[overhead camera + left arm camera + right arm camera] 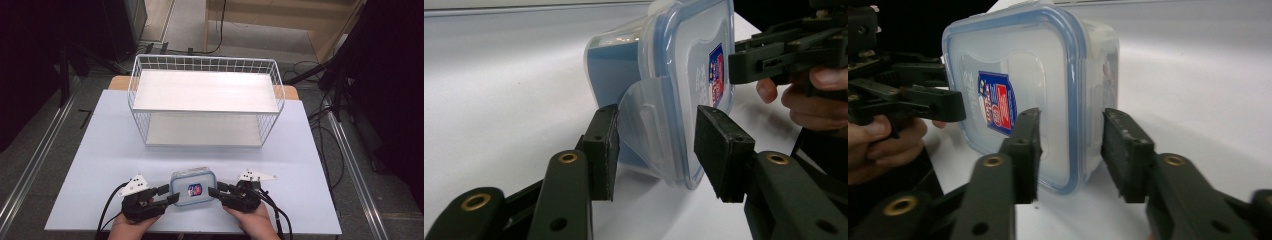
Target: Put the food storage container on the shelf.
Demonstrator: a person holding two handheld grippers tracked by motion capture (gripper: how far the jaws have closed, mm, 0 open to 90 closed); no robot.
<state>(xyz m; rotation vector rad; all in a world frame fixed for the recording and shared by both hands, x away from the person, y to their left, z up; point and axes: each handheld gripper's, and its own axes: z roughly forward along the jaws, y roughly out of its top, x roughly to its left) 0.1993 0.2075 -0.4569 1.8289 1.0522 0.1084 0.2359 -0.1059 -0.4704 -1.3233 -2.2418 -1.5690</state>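
Note:
A clear plastic food container (192, 187) with a blue-rimmed snap lid and a red-and-blue label sits near the table's front edge, between my two grippers. My left gripper (169, 195) is at its left side. In the left gripper view the container (684, 65) has its side flap (644, 130) swung outward, and the left gripper (656, 145) is open with that flap between its jaws. My right gripper (214, 192) is at the container's right side. In the right gripper view the right gripper (1070, 150) is open astride the edge of the lid (1018, 80).
A white wire basket shelf (205, 65) with two white boards stands at the back middle of the pale blue table (100, 150). Cables trail from both grippers toward the front edge. Dark floor, rails and cables surround the table.

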